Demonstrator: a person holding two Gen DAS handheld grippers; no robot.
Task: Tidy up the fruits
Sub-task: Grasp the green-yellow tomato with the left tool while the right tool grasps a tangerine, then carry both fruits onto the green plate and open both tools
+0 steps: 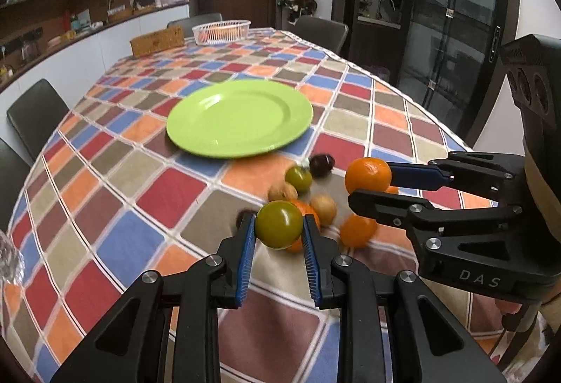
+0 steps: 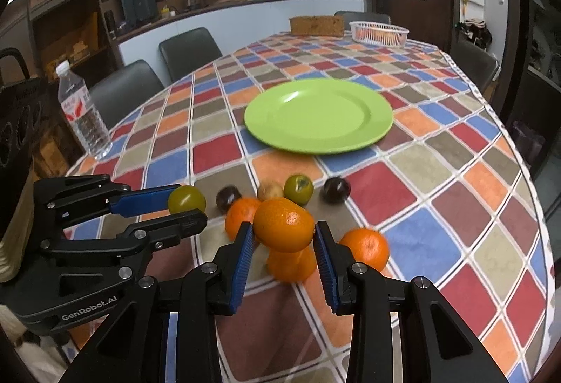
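A green fruit is clamped in the left hand-held gripper, an orange in the right hand-held gripper; three more oranges are counted on the tabletop.

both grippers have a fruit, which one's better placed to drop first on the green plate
Left, marginally. Its gripper, shut on the green fruit, faces the plate more squarely; the right gripper holds its orange slightly off-centre.
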